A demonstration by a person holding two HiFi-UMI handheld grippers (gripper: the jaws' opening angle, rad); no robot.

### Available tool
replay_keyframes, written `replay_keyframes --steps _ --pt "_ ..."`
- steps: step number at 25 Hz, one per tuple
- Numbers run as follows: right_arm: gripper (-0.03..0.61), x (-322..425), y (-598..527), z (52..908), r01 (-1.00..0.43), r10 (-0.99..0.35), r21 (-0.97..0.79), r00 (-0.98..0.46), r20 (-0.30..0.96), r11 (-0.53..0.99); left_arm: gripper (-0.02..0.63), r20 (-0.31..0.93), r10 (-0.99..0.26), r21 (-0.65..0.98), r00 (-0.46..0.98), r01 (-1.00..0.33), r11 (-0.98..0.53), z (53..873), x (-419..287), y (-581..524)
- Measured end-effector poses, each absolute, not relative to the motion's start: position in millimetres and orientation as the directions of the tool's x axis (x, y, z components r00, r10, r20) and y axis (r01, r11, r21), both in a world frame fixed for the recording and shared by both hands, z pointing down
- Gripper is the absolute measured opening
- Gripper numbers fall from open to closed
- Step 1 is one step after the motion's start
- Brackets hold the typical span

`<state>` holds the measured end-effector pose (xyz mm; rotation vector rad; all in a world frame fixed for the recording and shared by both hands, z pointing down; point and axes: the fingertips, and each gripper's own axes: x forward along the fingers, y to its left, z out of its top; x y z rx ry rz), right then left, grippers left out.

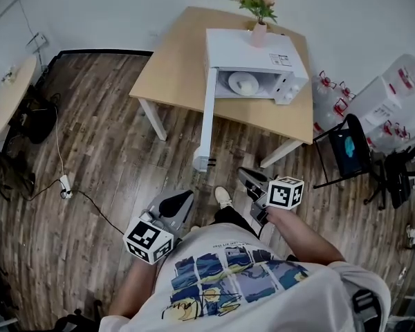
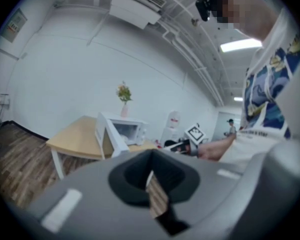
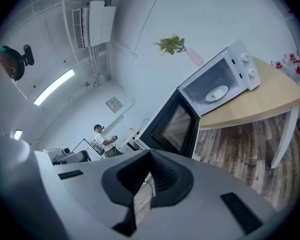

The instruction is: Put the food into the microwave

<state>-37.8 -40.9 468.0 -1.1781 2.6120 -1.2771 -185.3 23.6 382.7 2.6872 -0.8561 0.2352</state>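
A white microwave [image 1: 257, 62] stands on a light wooden table [image 1: 173, 68] with its door [image 1: 207, 116] swung wide open. Inside it, a pale piece of food [image 1: 246, 84] lies on a white plate. In the right gripper view the microwave [image 3: 221, 81], the food [image 3: 219, 92] and the dark-windowed door [image 3: 175, 126] all show. My left gripper [image 1: 185, 198] is shut and empty, low by my body and well short of the table. My right gripper [image 1: 246, 176] is also shut and empty, raised in front of me, apart from the door. The left gripper view shows the microwave [image 2: 126, 131] far off.
A pink vase of flowers [image 1: 258, 16] sits on the microwave. A black chair [image 1: 348, 151] and water jugs [image 1: 394, 92] stand to the right. A cable with a power strip [image 1: 66, 185] lies on the wood floor at left, near a round table [image 1: 7, 95]. Another person [image 3: 103, 139] stands far back.
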Motion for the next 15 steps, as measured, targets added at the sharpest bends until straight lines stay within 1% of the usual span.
replay_keyframes --steps 15 --pt "0.006 -71.9 19.7 443.8 -0.637 -0.596 -0.576 -0.747 0.296 0.512 0.009 0.235 -0.546 0.262 0.804 -0.593 -0.761 395.2 -207.1 73.5"
